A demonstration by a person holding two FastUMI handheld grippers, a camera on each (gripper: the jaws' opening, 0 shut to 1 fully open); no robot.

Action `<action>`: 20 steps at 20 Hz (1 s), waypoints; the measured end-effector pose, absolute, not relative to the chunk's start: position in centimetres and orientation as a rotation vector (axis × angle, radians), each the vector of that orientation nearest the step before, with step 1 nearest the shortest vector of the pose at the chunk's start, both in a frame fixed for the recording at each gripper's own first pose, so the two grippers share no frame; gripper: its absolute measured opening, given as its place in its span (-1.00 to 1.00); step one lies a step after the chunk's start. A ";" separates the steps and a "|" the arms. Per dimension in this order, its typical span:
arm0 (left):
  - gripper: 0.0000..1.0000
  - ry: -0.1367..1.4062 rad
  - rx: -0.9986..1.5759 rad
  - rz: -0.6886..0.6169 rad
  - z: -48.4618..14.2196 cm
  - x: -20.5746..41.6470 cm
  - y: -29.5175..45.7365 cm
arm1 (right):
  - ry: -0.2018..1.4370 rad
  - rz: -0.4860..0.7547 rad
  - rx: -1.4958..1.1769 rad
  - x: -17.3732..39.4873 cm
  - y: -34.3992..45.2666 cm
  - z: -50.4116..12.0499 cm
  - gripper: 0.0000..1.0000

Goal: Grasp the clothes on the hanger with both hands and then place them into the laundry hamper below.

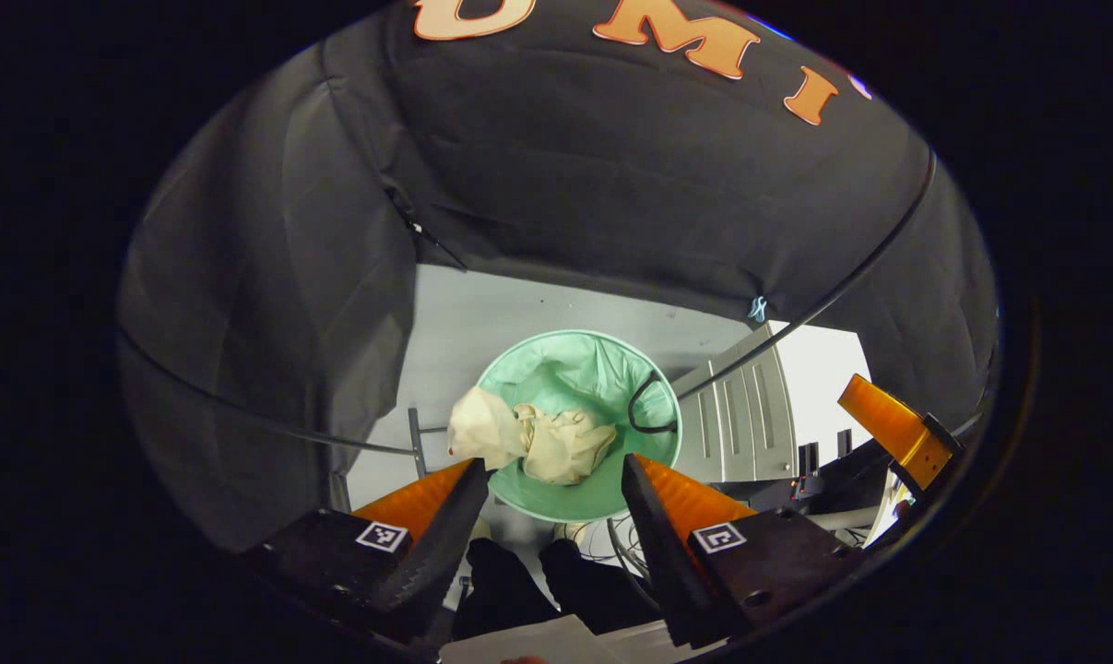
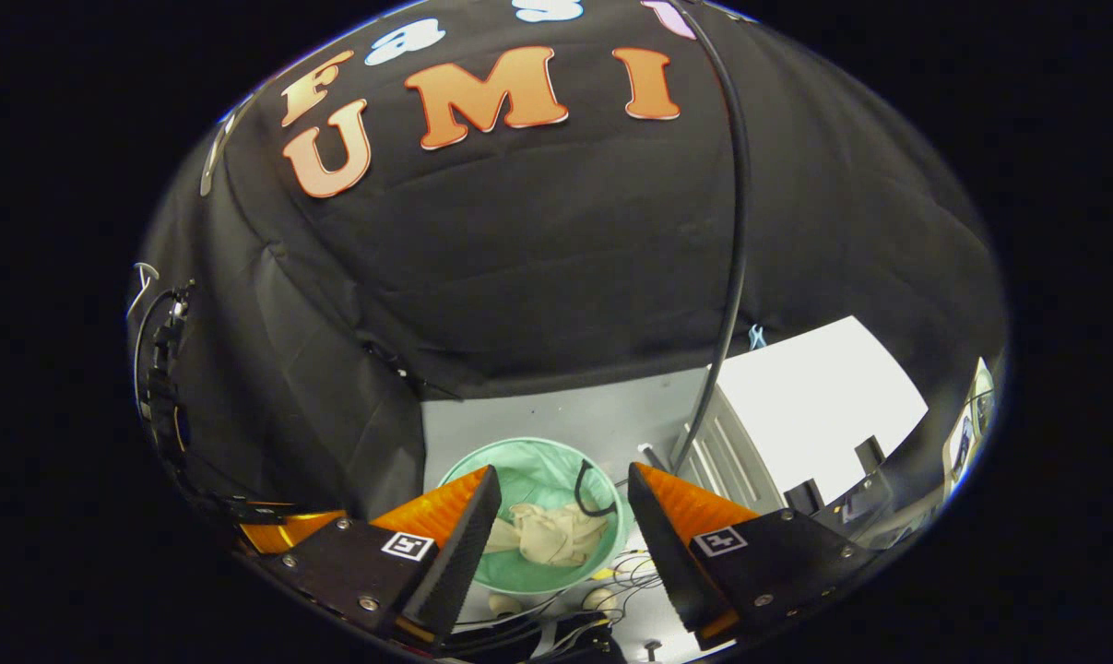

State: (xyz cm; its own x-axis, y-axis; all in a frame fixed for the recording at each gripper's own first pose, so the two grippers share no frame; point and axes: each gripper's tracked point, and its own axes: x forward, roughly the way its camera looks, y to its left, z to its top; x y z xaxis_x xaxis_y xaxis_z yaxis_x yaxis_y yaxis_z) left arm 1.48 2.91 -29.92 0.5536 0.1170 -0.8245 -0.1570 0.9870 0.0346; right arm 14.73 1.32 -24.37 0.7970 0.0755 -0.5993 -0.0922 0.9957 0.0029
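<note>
A crumpled beige garment (image 1: pixel 533 441) lies inside the round green laundry hamper (image 1: pixel 602 364) on the floor, partly draped over its left rim. My left gripper (image 1: pixel 556 470) hangs open high above the hamper with nothing between its fingers. In the right gripper view the same garment (image 2: pixel 547 535) rests in the hamper (image 2: pixel 538 470), and my right gripper (image 2: pixel 563 484) is open and empty above it. The right gripper's finger (image 1: pixel 893 429) also appears at the right edge of the left gripper view. A black hamper handle (image 1: pixel 646 406) loops over the rim.
A thin black rail (image 2: pixel 736 231) curves overhead across the booth. A grey cabinet (image 1: pixel 745 420) stands right of the hamper, with cables on the floor near it. A person's dark legs (image 1: pixel 538 581) and shoes stand just in front of the hamper.
</note>
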 end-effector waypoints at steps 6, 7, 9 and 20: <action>0.93 0.870 -0.067 0.165 -25.9 1.9 3.8 | 0.561 0.072 -0.020 14.8 -1.9 -19.7 0.87; 0.93 0.843 -0.037 0.172 -25.0 2.1 4.5 | 0.543 0.065 -0.029 14.9 -2.6 -18.7 0.87; 0.92 0.806 0.018 0.205 -23.4 1.9 5.9 | 0.502 0.056 -0.047 14.9 -4.3 -16.8 0.87; 1.00 0.407 0.127 0.322 -9.3 3.4 11.0 | 0.263 -0.014 -0.068 15.1 -11.0 -4.2 0.87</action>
State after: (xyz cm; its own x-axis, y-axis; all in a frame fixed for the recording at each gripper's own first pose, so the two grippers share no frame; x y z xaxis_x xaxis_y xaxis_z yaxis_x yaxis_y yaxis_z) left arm 3.42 11.00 -9.33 0.8685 0.3325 -0.3677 -0.2819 0.9414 0.1854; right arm 15.07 -10.98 -4.15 0.9656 -0.0231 -0.2589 0.0054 0.9976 -0.0686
